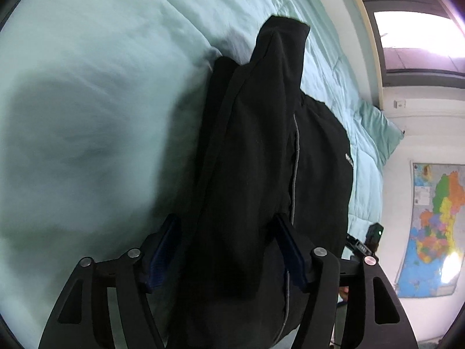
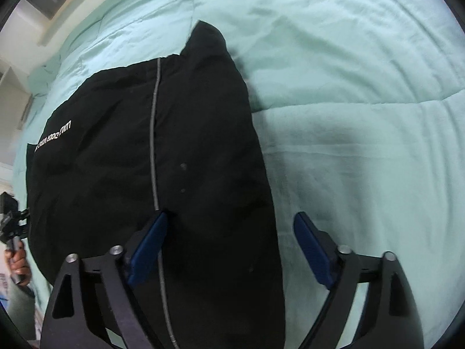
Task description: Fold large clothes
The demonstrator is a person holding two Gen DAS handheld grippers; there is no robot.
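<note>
A bed covered with a pale mint-green quilt [image 2: 348, 87] fills most of both views, and a white wall is seen behind it in the left wrist view.

A large black garment [image 2: 145, 160] is spread on the quilt. A thin grey line, possibly a zipper [image 2: 153, 133], runs along it from far to near, and small white lettering [image 2: 53, 138] is printed near its left edge. In the left wrist view the same garment [image 1: 255, 174] is seen bunched and raised, with a narrow part reaching towards the far side of the bed.

The left gripper [image 1: 228, 253] is seen with its blue pads [image 1: 162, 256] on both sides of a thick fold of the black cloth. The cloth fills the space between the fingers, but it cannot be told if it is really pinched. The right gripper [image 2: 232, 250] is held wide open: its left pad [image 2: 148, 250] lies over the garment near the grey line, and its right pad [image 2: 314, 253] is over the bare quilt, just beside the garment's right edge. Nothing is clamped by it.

At the far left of the right wrist view, a hand [image 2: 19, 264] on a black handle is visible. On the wall at the right of the left wrist view a coloured map [image 1: 433, 226] is hung, and a window [image 1: 418, 37] is placed above it.
</note>
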